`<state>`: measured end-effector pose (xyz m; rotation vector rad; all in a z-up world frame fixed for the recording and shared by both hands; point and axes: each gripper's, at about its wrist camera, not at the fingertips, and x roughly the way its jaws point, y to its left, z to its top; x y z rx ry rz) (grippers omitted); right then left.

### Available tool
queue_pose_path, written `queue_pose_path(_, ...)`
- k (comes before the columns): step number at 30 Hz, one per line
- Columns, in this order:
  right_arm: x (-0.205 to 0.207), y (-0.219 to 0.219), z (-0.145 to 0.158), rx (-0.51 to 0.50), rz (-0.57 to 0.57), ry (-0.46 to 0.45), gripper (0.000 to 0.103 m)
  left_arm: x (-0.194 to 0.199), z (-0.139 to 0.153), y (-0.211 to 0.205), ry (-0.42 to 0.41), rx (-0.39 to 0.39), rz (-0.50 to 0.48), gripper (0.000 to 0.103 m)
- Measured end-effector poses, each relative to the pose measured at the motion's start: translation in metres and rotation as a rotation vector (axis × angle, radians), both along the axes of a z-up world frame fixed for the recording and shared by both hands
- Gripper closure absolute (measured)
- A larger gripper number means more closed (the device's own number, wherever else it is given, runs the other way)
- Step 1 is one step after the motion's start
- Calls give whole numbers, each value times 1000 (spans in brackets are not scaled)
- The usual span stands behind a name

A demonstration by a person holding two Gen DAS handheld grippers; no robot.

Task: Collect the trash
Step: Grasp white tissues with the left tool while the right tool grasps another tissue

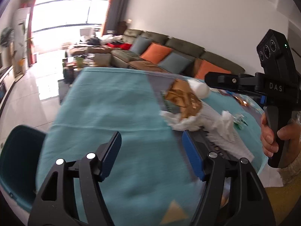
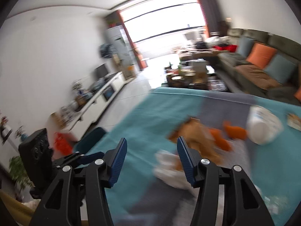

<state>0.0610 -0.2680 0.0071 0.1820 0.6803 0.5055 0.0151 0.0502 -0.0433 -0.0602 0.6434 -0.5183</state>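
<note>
The left gripper [image 1: 152,156] is open with nothing in it, over the near part of the teal tablecloth [image 1: 105,103]. The right gripper [image 2: 152,162] is open and empty too. Past them, white tissues [image 1: 180,121] and a crumpled brown paper bag [image 1: 185,98] lie mid-table. A white roll [image 2: 263,126] lies toward the right edge.

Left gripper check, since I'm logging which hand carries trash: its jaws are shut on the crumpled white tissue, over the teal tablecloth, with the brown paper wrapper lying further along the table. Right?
Not quite. In the left wrist view the left gripper stands open with nothing between its jaws; the crumpled white tissue lies on the teal tablecloth beyond the fingertips, beside the brown paper wrapper. The rest holds.
</note>
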Motion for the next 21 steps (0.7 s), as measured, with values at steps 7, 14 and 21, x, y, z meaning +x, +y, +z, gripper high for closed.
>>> queue_pose_path(7, -17, -62, -21, -28, -159, 51, 49, 20, -6, -46, 45, 17, -99, 36)
queue_pose_path(14, -28, -77, -48, -43, -221, 110, 43, 41, -16, -69, 115, 48, -111, 37)
queue_pose_path(21, -24, -77, -62, -57, -210, 137, 43, 55, -19, -78, 151, 63, -101, 43)
